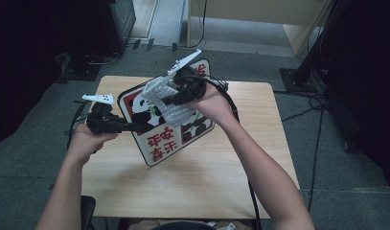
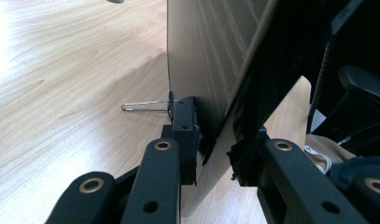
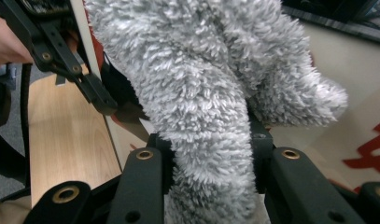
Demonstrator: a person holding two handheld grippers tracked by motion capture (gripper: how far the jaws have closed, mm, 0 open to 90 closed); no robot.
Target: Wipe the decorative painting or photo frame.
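Middle of the square panda picture board covered by the fluffy grey cloth, cloth's top and bottom cut off in the right gripper view, red writing on the board too small to read, person's elbows past the near edge

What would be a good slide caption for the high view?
Left gripper holds a panda sign board tilted above the wooden table while the right gripper wipes its face with a grey fluffy cloth.
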